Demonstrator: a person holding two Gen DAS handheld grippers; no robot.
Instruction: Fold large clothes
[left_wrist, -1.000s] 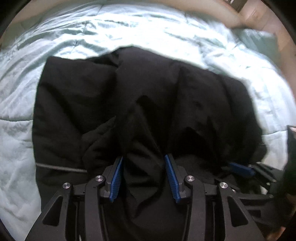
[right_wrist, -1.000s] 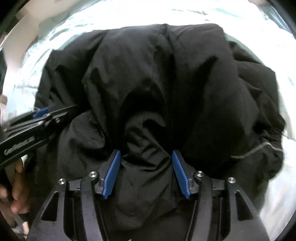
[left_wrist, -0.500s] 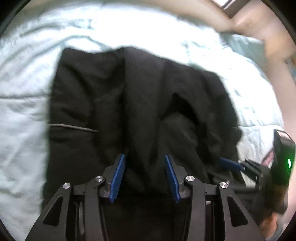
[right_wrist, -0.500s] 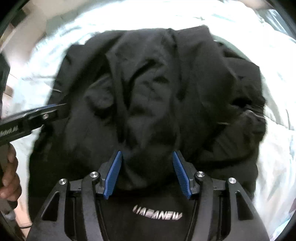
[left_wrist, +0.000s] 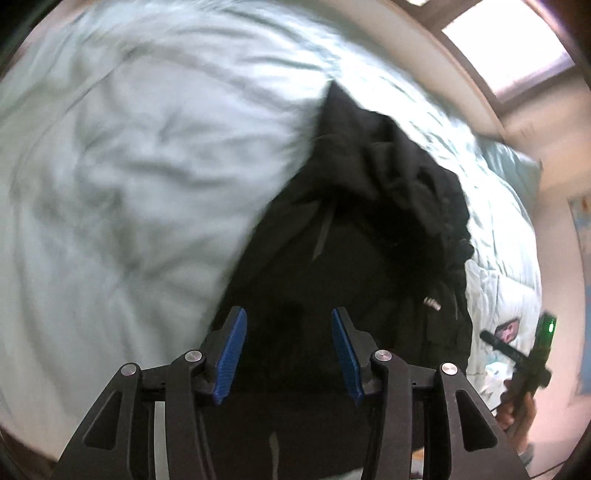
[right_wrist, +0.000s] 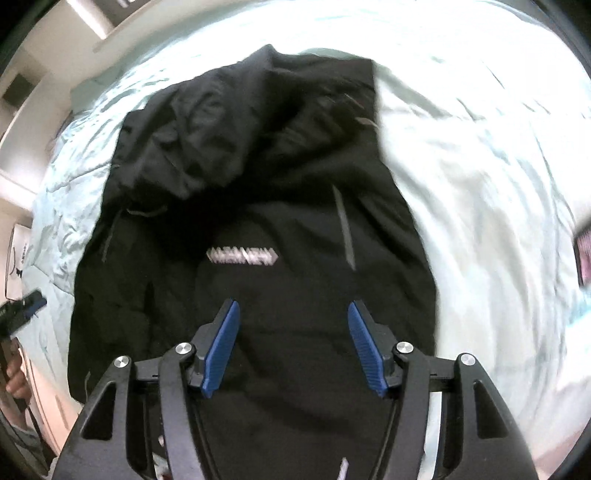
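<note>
Showing a black jacket (right_wrist: 266, 229) bunched at frame centre on the pale bedspread (right_wrist: 480, 177) — folding is barely started. The left gripper (left_wrist: 288, 347) and right gripper (right_wrist: 293, 339) are both opening — nothing visibly pinched.

We see a black fabric jacket (right_wrist: 258, 206) with white chest lettering (right_wrist: 242, 255) and grey strips, our pale mint-green rumpled quilt (left_wrist: 129, 166) beneath it, blue ribbed pads (right_wrist: 360, 345) on black gripper frames
</note>
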